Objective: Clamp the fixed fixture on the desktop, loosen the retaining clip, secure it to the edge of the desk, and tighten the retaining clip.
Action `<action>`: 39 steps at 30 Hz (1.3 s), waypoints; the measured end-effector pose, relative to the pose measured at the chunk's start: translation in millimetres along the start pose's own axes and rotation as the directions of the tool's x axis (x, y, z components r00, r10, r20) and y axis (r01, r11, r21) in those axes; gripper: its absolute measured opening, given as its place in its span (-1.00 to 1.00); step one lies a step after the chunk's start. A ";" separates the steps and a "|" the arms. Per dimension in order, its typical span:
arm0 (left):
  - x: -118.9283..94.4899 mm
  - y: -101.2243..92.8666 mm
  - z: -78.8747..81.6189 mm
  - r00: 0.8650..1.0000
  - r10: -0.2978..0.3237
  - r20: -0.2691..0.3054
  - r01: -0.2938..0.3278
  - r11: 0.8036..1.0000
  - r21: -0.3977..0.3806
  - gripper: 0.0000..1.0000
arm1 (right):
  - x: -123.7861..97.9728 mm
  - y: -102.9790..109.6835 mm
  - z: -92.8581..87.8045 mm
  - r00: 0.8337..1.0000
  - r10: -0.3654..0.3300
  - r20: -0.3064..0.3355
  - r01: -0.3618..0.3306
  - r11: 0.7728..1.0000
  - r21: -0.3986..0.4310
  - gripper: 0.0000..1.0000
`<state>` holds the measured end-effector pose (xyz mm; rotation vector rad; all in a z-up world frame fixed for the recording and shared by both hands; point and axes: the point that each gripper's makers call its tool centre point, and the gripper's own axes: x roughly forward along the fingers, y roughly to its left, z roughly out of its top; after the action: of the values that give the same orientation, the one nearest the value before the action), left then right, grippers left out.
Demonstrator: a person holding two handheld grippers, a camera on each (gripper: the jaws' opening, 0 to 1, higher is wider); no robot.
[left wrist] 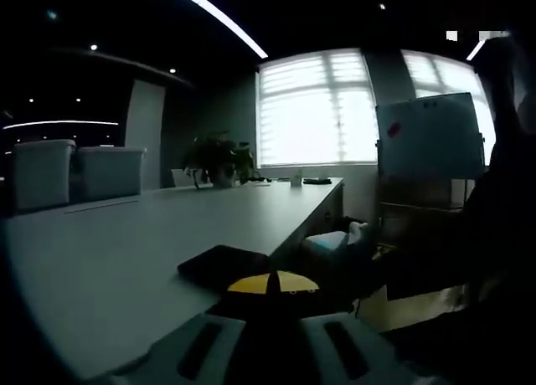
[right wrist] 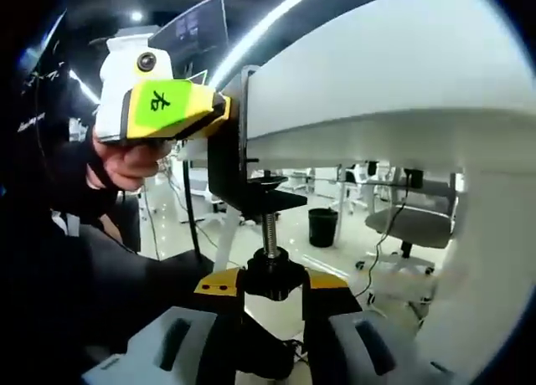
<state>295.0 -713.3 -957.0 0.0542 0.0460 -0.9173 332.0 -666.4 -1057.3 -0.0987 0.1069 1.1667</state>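
Right claw (right wrist: 270,335) around clamp knob (right wrist: 270,276).

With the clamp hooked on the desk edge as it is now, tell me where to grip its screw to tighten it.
Grip the black knob at the bottom of the threaded screw, coming up from below along the screw's axis. The knob is round and hangs under the desk, so jaws on opposite sides can turn it. The right gripper already straddles it.

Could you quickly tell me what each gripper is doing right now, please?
Left gripper: shut on the clamp bracket at the desk edge.
Right gripper: shut on the screw knob.
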 end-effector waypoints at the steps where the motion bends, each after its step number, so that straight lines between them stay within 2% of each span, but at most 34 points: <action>1: 0.0 0.0 0.0 1.000 -0.001 0.000 0.001 1.000 -0.002 -0.98 | 0.3 -2.1 -1.0 1.000 -0.007 0.001 0.007 1.000 0.002 -0.50; 3: -0.1 -0.2 0.0 1.000 -0.006 0.000 0.006 1.000 0.000 -0.98 | -1.0 -2.5 -0.8 0.999 -0.035 0.007 0.035 0.999 0.002 -0.50; 6: 0.0 -0.5 0.3 1.000 -0.003 -0.001 0.003 1.000 0.001 -0.98 | -4.9 -6.5 0.1 0.990 -0.139 0.026 0.139 0.990 0.013 -0.49; 7: 0.0 -0.4 0.3 1.000 0.000 -0.001 0.000 1.000 0.002 -0.98 | -5.7 -3.0 1.3 0.988 -0.149 0.042 0.150 0.989 -0.014 -0.50; 8: 0.0 -0.4 0.3 1.000 0.000 0.000 0.000 1.000 0.003 -0.98 | -7.5 -3.9 0.0 0.982 -0.186 0.040 0.187 0.982 -0.025 -0.49; 10: 0.1 -0.5 0.5 1.000 -0.001 0.001 0.001 1.000 0.002 -0.98 | -10.7 -2.8 1.1 0.964 -0.258 0.062 0.257 0.966 0.025 -0.46; 12: 0.0 -0.9 0.9 1.000 -0.002 0.002 0.002 1.000 0.000 -0.98 | -13.1 -9.8 1.0 0.921 -0.384 0.066 0.373 0.919 0.130 -0.35; 13: -0.2 -1.0 1.6 1.000 -0.003 0.006 0.003 1.000 -0.010 -0.98 | -9.6 -4.4 3.9 0.916 -0.393 0.080 0.379 0.914 0.149 -0.27; 14: -0.6 -1.4 2.5 1.000 -0.005 0.009 0.005 1.000 -0.018 -0.98 | -8.9 -4.6 4.0 0.896 -0.437 0.075 0.425 0.895 0.136 -0.18; 15: -0.7 -1.8 2.8 1.000 -0.006 0.011 0.007 1.000 -0.020 -0.98 | -11.0 -11.6 0.8 0.856 -0.514 0.058 0.503 0.853 0.138 -0.11; 17: -0.9 -2.1 3.7 1.000 -0.007 0.019 0.008 1.000 -0.031 -0.98 | -9.6 -12.9 -0.8 0.810 -0.583 0.060 0.574 0.810 0.122 -0.12; 18: -1.0 -2.4 4.1 1.000 -0.009 0.021 0.009 0.999 -0.032 -0.98 | -9.6 -13.0 -0.3 0.788 -0.613 0.062 0.607 0.790 0.086 -0.13; 20: -1.2 -2.7 4.4 1.000 -0.013 0.021 0.013 0.999 -0.030 -0.98 | -2.6 -6.9 -0.3 0.783 -0.619 0.054 0.615 0.785 0.078 -0.12; 21: -1.3 -2.8 4.6 1.000 -0.013 0.022 0.014 0.999 -0.031 -0.98 | -2.3 -6.7 1.7 0.772 -0.632 0.058 0.629 0.775 0.066 -0.10; 23: -1.5 -3.4 5.1 1.000 -0.015 0.024 0.015 0.999 -0.030 -0.98 | 0.4 -5.7 5.9 0.766 -0.639 0.067 0.637 0.769 0.050 -0.08; 24: -1.6 -3.5 5.3 1.000 -0.017 0.025 0.018 0.999 -0.031 -0.98 | -0.6 -8.2 7.2 0.755 -0.652 0.066 0.651 0.758 0.031 -0.09; 26: -1.9 -3.7 5.5 0.999 -0.019 0.028 0.020 0.999 -0.032 -0.98 | 0.4 -11.4 7.9 0.753 -0.655 0.062 0.655 0.755 0.018 -0.11; 31: -2.6 -4.7 6.5 0.999 -0.025 0.037 0.026 0.999 -0.036 -0.98 | -4.5 -21.4 1.6 0.739 -0.673 0.033 0.673 0.740 0.013 -0.35; 35: -3.3 -4.5 6.5 0.999 -0.027 0.037 0.028 0.999 -0.035 -0.98 | -6.3 -21.8 3.0 0.738 -0.674 0.041 0.675 0.738 -0.007 -0.43; 39: -3.8 -4.8 6.4 0.999 -0.027 0.036 0.028 0.999 -0.033 -0.98 | -5.8 -21.1 4.0 0.745 -0.665 0.050 0.667 0.745 -0.023 -0.47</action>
<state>289.0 -713.7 -950.5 0.0059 0.0298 -0.9447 349.3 -679.4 -1052.0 -0.1362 0.0073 0.4421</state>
